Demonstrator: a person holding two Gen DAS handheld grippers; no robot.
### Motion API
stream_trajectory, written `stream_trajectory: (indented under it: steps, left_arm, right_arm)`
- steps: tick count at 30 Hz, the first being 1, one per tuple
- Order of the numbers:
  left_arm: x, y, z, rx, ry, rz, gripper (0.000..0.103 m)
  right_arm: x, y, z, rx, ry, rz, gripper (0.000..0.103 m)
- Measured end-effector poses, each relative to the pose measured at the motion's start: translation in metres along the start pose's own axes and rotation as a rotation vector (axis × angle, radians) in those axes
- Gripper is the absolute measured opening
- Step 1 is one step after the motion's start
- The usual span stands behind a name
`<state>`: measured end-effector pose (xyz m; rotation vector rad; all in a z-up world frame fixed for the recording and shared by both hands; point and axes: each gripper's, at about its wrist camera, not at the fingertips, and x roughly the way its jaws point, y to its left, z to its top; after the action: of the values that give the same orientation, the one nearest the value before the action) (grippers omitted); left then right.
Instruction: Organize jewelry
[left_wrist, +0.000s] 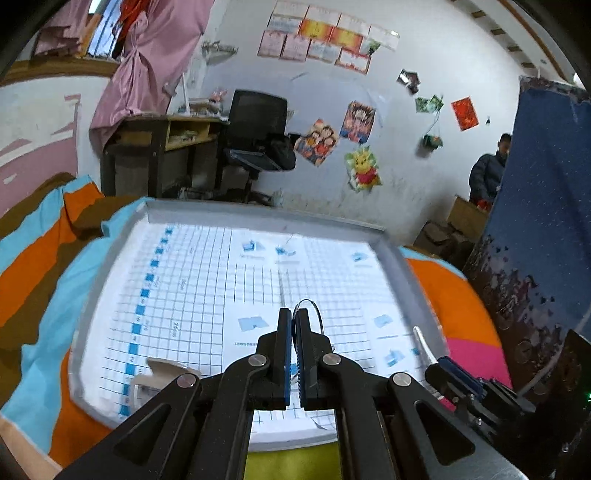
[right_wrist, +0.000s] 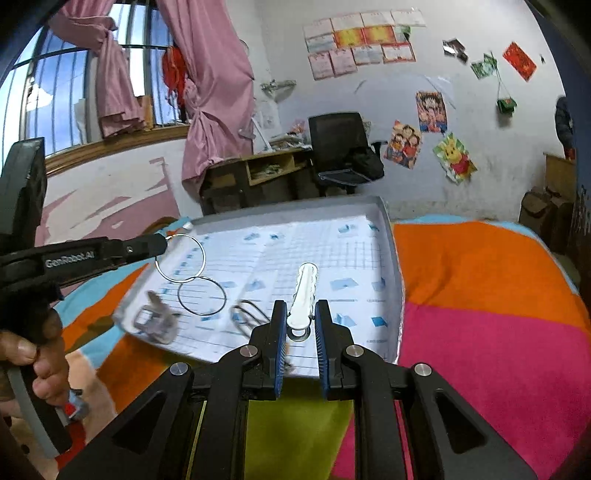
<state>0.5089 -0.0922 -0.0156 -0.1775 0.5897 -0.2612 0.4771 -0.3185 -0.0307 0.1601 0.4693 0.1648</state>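
1. Left gripper (left_wrist: 294, 325): my jaws are clamped together on a thin silver wire hoop (right_wrist: 180, 258), gripped at its rim. In the right wrist view the hoop hangs lifted above the 9 o'clock side of the shallow grey tray lined with blue-gridded paper (right_wrist: 389, 236).
2. Right gripper (right_wrist: 300, 325): my jaws stand apart, one either side of the near end of a white scalloped plastic hair clip (right_wrist: 306, 291). I cannot tell whether the pads touch it.
3. Clip orientation: its long axis runs from 6 to 12 o'clock, in line with my fingers. The end with the metal ring points back towards me.
4. Remaining items on the tray: a second, darker wire hoop (right_wrist: 201, 296) lies flat at about 9 o'clock from the clip, a dark wire clip (right_wrist: 248, 316) lies just beside my right gripper, and a pale, blurred clasp-like piece (right_wrist: 155, 320) sits near the tray's 8 o'clock edge.
5. Progress, in my judgement: early. One hoop is in hand, the rest are loose, and no sorted grouping is visible yet.
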Motion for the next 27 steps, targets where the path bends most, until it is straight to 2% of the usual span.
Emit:
stream_trajectory:
  steps: [9, 19, 21, 25, 27]
  left_arm:
    - [0.02, 0.005, -0.01, -0.001, 0.066, 0.078, 0.003]
    - [0.015, 0.003, -0.018, -0.008, 0.065, 0.106, 0.003]
    - [0.013, 0.003, -0.019, -0.008, 0.062, 0.108, 0.003]
    - [0.003, 0.004, -0.021, -0.015, 0.052, 0.116, 0.003]
    - [-0.001, 0.005, -0.022, -0.016, 0.054, 0.121, 0.004]
  right_arm:
    - [0.028, -0.001, -0.011, 0.004, 0.054, -0.001, 0.014]
    - [0.023, 0.004, -0.013, -0.025, 0.059, -0.027, 0.014]
    - [0.021, 0.006, -0.011, -0.035, 0.054, -0.036, 0.016]
    - [0.013, 0.008, -0.009, -0.05, 0.034, -0.046, 0.03]
    - [0.009, 0.007, -0.008, -0.049, 0.033, -0.048, 0.031]
